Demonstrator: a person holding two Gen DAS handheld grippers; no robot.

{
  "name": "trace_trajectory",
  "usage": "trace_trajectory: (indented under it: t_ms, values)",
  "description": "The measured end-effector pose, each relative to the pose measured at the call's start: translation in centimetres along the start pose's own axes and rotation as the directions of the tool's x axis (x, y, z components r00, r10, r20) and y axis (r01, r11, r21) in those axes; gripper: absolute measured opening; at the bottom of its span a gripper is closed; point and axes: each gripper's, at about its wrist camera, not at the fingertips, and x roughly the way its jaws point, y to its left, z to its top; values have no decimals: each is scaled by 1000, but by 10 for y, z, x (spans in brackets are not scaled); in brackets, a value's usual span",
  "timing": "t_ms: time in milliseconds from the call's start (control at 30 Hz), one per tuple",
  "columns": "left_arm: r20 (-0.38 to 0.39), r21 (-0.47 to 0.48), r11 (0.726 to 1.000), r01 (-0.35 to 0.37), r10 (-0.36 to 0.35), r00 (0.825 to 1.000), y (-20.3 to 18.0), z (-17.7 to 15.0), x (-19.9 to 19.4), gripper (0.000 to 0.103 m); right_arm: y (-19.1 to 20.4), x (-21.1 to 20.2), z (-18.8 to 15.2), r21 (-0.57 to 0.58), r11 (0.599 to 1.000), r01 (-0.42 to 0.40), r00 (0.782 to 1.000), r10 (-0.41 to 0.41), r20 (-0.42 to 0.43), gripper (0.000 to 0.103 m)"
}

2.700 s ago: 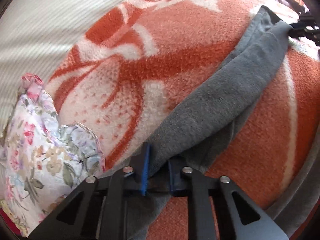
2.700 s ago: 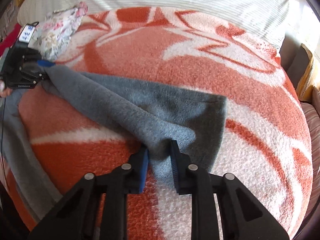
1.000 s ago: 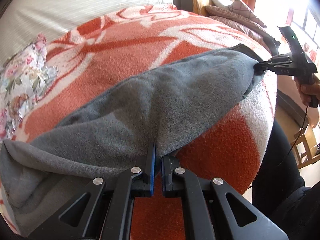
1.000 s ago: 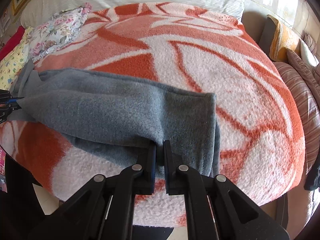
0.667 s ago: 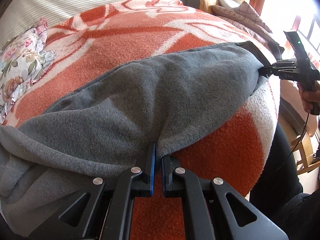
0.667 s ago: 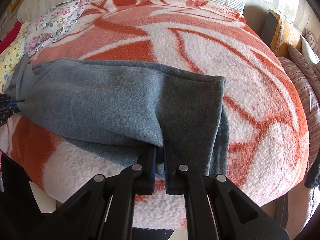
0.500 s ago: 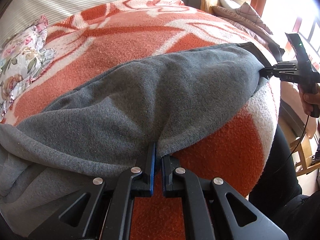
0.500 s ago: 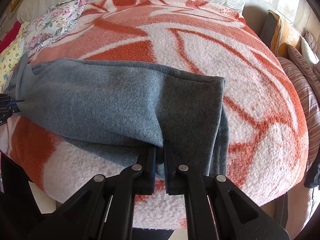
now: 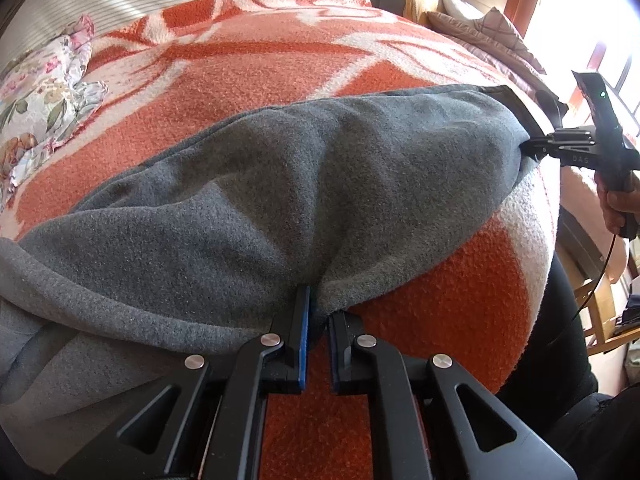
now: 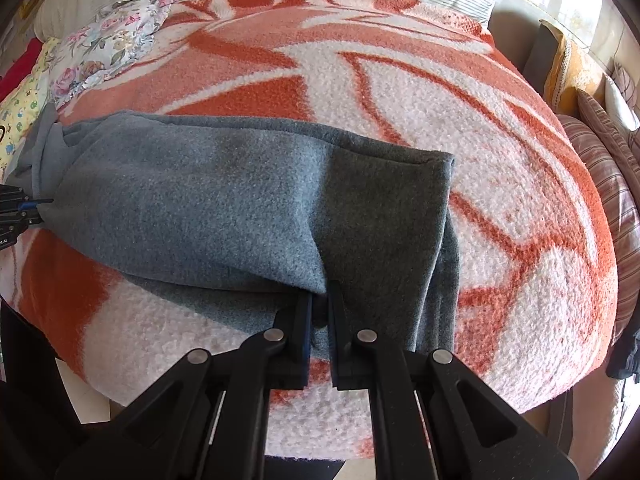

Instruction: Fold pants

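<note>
Grey fleece pants [image 10: 224, 200]: folded lengthwise near the bed's front edge on orange-and-white blanket [image 10: 400, 80]. Left gripper [image 9: 318, 308]: jaws opening, fabric between. Right gripper [image 10: 319, 304]: pinching the fabric.

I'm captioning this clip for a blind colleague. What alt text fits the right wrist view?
The right gripper is clamped on the near edge of grey fleece pants laid folded across an orange and white blanket. At the far left, the left gripper holds the other end. A floral cloth lies at the back left.
</note>
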Motion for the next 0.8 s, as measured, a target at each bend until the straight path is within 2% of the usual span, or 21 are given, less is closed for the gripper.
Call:
trace_trajectory:
  t_ms: [67,133,167,200,333,433,500,633,800]
  values:
    - [3,-31,999,35,-35,999,6,1,-5,15,-6,-1,1,33,999,-35,999,35,-3,10]
    - [14,-59,997,44,-43,999,13,1,-13,33,-8,-5,1,55,997,-48,999,49,0,13]
    - [35,-79,996,31,-29,999,20,0,-23,46,-8,-7,1,62,997,-52,999,52,0,14]
    - [54,-96,995,20,-15,998,28,-2,-32,54,-6,-10,1,61,997,-57,998,57,-4,20]
    - [107,-192,981,-19,40,993,69,-9,-66,52,15,-29,3,9,996,-84,996,84,32,60]
    - [136,-285,956,-66,109,985,112,-16,-93,52,39,-40,8,-52,994,-100,994,103,49,61]
    - [147,-357,929,-98,159,976,144,-22,-109,52,58,-47,14,-83,987,-134,988,140,68,61]
    - [142,-484,863,-146,242,960,207,-36,-134,52,105,-45,36,-145,965,-218,969,232,87,61]
    - [121,-567,799,-199,320,940,261,-54,-157,53,184,-33,68,-257,913,-317,934,347,81,61]
